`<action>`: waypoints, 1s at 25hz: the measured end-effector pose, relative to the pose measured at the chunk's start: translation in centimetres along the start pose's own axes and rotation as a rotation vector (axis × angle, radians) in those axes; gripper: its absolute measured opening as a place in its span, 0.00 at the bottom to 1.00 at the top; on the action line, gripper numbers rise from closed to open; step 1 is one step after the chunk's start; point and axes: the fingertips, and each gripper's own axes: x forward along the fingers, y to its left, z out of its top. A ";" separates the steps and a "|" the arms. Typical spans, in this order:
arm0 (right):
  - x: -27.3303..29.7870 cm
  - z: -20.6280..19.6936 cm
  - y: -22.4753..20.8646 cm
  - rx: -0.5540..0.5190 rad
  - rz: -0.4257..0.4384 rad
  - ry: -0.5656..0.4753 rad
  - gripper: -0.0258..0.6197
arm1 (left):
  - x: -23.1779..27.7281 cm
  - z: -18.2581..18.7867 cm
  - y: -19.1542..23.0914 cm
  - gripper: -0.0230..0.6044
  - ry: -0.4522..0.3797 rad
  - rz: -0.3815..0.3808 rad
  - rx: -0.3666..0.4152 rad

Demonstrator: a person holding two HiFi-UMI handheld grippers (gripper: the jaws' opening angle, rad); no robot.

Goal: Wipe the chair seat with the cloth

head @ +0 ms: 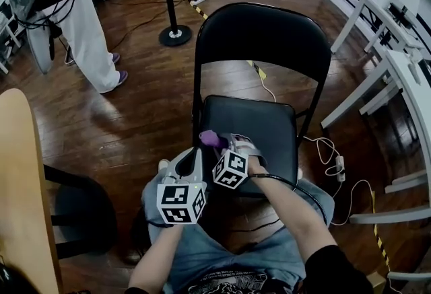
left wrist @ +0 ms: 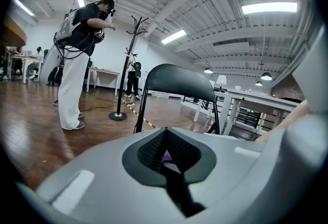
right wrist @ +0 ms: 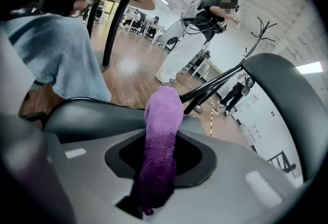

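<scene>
Both seemingly over seat (head: 264,130); right gripper (right wrist: 161,152) clamps cloth (right wrist: 164,110)

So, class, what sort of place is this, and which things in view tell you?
Probably a large indoor workroom or lab hall, not a home: several white tables stand on a wooden floor, strip lights hang under an exposed ceiling, and a power strip lies on the floor.

Most of the cloth (head: 209,138) behind the right gripper (head: 225,144); standing person (head: 84,30) headless at top edge.
</scene>
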 end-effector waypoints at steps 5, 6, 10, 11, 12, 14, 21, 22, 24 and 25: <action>-2.5 0.3 3.3 0.008 0.017 -0.016 0.21 | -1.1 0.4 -1.0 0.04 -0.010 -0.008 0.015; -3.1 0.4 3.9 0.010 0.020 -0.020 0.21 | -1.3 0.6 -1.2 0.04 -0.014 -0.010 0.020; -5.5 0.4 6.8 0.018 0.040 -0.045 0.21 | -1.9 1.1 -2.3 0.04 -0.026 -0.018 0.034; -5.9 0.4 7.6 0.020 0.046 -0.051 0.21 | -2.0 1.1 -2.5 0.04 -0.026 -0.020 0.037; -6.3 0.5 8.4 0.018 0.052 -0.056 0.21 | -2.0 1.0 -2.6 0.04 -0.025 -0.024 0.039; -6.8 0.6 9.8 0.004 0.061 -0.064 0.21 | -2.1 0.9 -2.8 0.04 -0.023 -0.030 0.042; -7.1 0.4 10.5 0.013 0.057 -0.064 0.21 | -2.0 0.9 -3.4 0.04 -0.022 -0.049 0.053; -7.2 0.4 10.3 0.015 0.055 -0.064 0.21 | -2.0 0.9 -3.4 0.04 -0.022 -0.049 0.052; -7.3 0.6 10.0 0.018 0.051 -0.067 0.21 | -2.0 0.8 -3.4 0.04 -0.020 -0.051 0.052; -7.4 0.7 9.8 0.019 0.048 -0.071 0.21 | -2.0 0.9 -3.5 0.04 -0.020 -0.053 0.052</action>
